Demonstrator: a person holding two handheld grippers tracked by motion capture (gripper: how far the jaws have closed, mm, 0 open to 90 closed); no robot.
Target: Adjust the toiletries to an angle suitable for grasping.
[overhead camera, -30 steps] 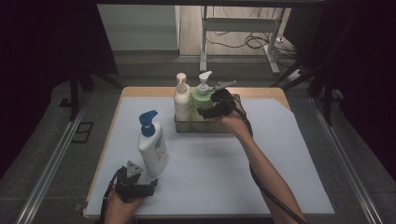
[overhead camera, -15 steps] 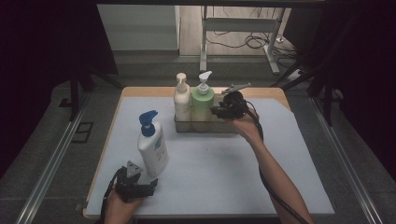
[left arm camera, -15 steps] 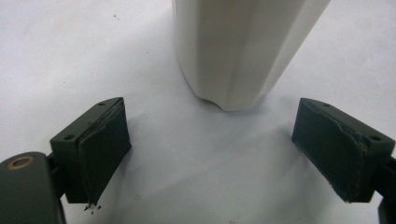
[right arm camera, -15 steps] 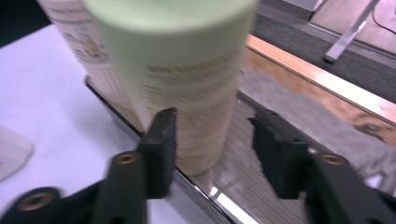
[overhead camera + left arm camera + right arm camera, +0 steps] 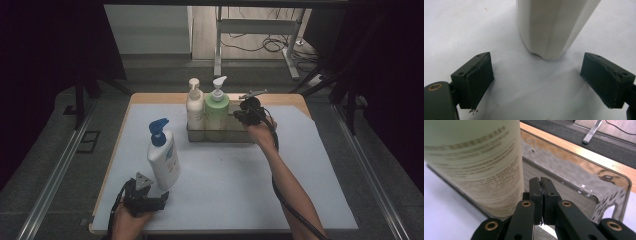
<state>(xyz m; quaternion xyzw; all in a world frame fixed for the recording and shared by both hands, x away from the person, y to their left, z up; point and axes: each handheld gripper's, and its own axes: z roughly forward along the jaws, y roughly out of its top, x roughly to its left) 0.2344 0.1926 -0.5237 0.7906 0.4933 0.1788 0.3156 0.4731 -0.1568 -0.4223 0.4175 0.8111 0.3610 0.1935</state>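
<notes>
Right gripper [image 5: 540, 202] closed emptily beside upright green bottle [image 5: 216, 111].

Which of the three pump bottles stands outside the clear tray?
The white bottle with the blue pump, standing alone on the white mat near the left tool; the cream bottle and green bottle sit in the tray.

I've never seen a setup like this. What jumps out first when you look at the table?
A white bottle with a blue pump stands alone near the front left, with the open left hand-held gripper just behind its base, not touching it. Farther back, a cream bottle and a green bottle stand side by side in a clear tray. The right hand-held gripper, jaws just closed on nothing, sits in the tray's free right end.
</notes>
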